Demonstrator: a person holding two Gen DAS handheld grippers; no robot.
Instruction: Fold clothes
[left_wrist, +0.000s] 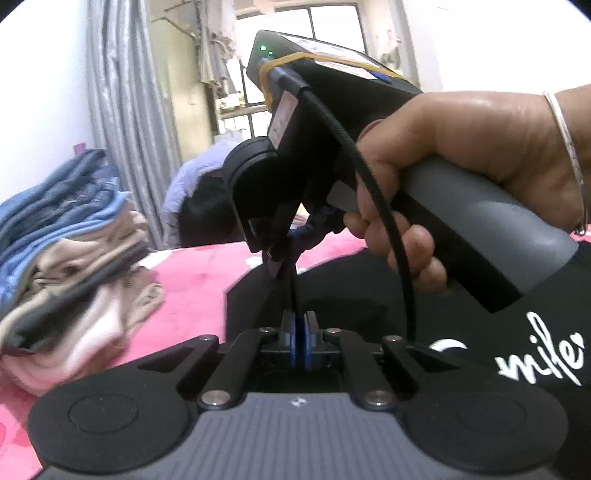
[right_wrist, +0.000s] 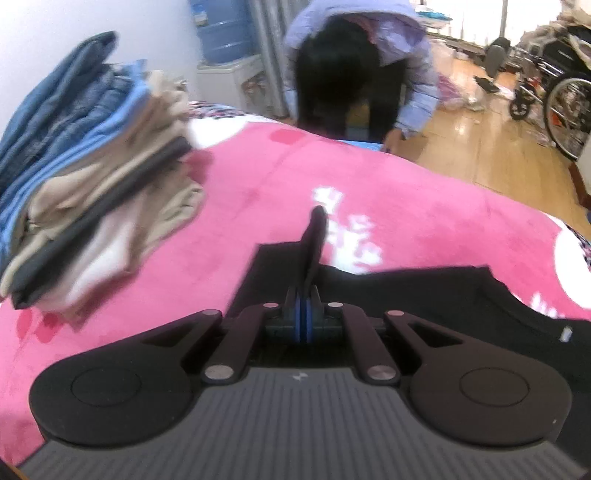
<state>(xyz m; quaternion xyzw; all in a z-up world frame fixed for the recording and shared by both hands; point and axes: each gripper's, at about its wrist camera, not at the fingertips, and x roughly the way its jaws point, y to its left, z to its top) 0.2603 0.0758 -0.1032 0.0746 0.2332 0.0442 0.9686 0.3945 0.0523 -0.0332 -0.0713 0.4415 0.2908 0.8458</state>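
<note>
**Black garment mid-fold, a stack already done beside it**

A tall stack of folded clothes (right_wrist: 85, 162) sits on the pink blanket (right_wrist: 258, 177) that covers the bed, off to the left of both grippers. It holds blue, beige, grey and white pieces laid one over another, so a good share of the work looks finished.

The piece now in hand is a black garment (right_wrist: 424, 295) lying on the blanket just ahead of the grippers. The right gripper (right_wrist: 303, 295) has its fingers pressed together on a strip of the black cloth, which stands up between them. The left gripper (left_wrist: 299, 321) also has its fingers closed, with a thin strip of black cloth rising from between them. In the left wrist view the right hand (left_wrist: 461, 166) holds the other tool's grey handle just above, so the two grippers work close together on the same edge.

Judging by this, the garment is partly folded: its outline is already squared off, but it has not yet been laid flat or added to the stack.

White script printed on the black garment (left_wrist: 546, 354) reads roughly "mile" or "nife"; only part shows and the word cannot be made out with certainty. No other writing is readable.

A person in a lilac jacket (right_wrist: 369, 55) bends over beyond the bed.
</note>
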